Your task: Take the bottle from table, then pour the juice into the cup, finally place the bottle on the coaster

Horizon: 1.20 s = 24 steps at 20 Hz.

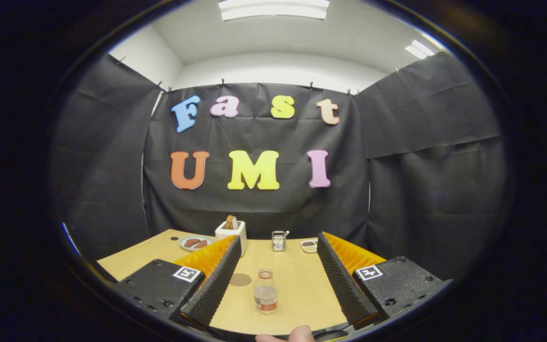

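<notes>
Gripper spread wide over the table, fingers apart and holding nothing. Bottle upright between the fingers, nearer the left one, touching neither; clear-walled, a little reddish liquid low inside, no cap to be made out at the neck. Coaster, a flat brown disc, just left of the bottle and partly behind the left finger. Farther back near the booth wall: a white holder with something brown standing in it, a plate of dark pieces to its left, a glass cup in the middle, a small dish to the right.

Task judged at its start, bottle not yet taken. Risks from here: closing off-centre, the left finger meeting the bottle first and tipping a light, nearly empty container; a grip too high near the neck, letting it swing; with the mouth seemingly open, a spill on any knock. Cup well beyond the bottle, so a long carry before pouring.

Hard to tell: whether the cup holds anything, what lies on the plate and dish, how much of the coaster sits behind the finger. A fingertip of the holding hand cut off at the near edge.
</notes>
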Each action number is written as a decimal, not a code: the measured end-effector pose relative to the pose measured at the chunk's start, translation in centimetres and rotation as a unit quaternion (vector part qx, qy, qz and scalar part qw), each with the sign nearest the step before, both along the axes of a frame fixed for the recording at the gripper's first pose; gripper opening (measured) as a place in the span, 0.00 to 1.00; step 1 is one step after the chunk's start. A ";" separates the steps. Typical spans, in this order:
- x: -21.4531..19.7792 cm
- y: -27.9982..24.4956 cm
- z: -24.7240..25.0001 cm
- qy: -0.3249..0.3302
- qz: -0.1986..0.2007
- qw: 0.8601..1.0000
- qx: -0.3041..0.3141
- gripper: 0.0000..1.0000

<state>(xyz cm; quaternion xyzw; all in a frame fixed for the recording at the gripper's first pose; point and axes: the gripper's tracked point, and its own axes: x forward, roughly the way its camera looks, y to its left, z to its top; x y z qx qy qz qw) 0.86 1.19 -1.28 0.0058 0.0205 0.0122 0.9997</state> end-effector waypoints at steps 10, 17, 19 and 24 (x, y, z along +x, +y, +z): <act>0.9 0.1 -2.5 0.019 0.002 1.000 -0.009 1.00; 2.0 -0.2 -5.6 0.030 -0.005 0.999 -0.033 1.00; 2.2 0.1 -7.0 0.039 -0.002 0.998 -0.044 1.00; 2.5 0.6 -11.8 0.070 0.005 0.995 -0.076 1.00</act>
